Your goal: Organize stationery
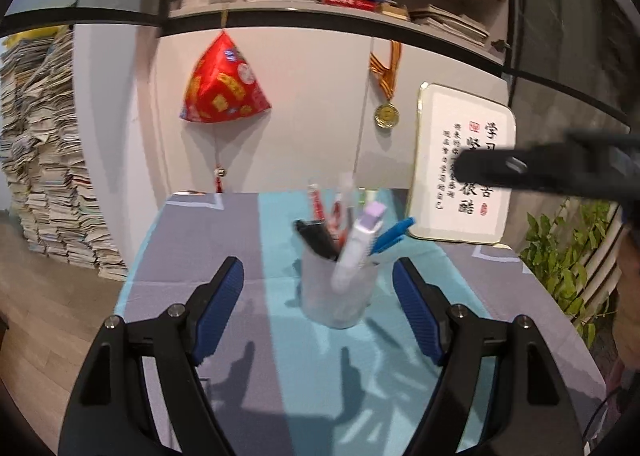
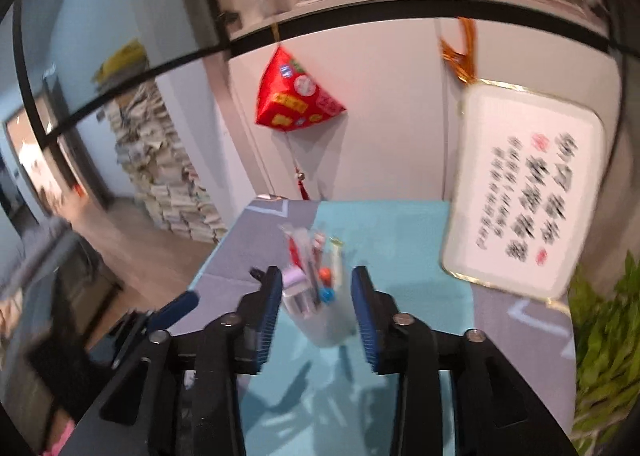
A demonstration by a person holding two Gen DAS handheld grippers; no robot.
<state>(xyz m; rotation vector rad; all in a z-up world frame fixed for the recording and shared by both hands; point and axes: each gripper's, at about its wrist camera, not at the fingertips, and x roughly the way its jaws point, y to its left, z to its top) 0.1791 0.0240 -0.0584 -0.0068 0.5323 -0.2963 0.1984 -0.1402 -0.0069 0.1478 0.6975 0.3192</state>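
Stationery stands bunched in a translucent plastic pen cup (image 1: 339, 288) at the lower centre of the left wrist view, on a teal and grey tablecloth (image 1: 224, 240). Reading across the cup from left to right: a black marker (image 1: 316, 240) leaning out to the left, red-and-white pens (image 1: 318, 204) upright behind it, a white correction-tape-like stick with a lilac cap (image 1: 362, 240) leaning right, and a blue pen (image 1: 392, 235) pointing out to the right.

By the look of it, everything here is light and stiff. The cup is thin-walled and probably smooth, so it could slide or tip if nudged near the rim — a hold low on its wall seems safest. The pens are slim and slick; taking one by its exposed upper barrel, away from its neighbours, seems best.

At the bottom of the left wrist view, the left gripper (image 1: 318, 272) stands wide, its blue pads (image 1: 224, 296) either side of the cup but nearer the camera, touching nothing. In the right wrist view, the right gripper (image 2: 316, 288) is parted only narrowly and holds nothing — the cup shows through the gap, beyond the tips. That view is blurred, so fine contact is hard to judge.
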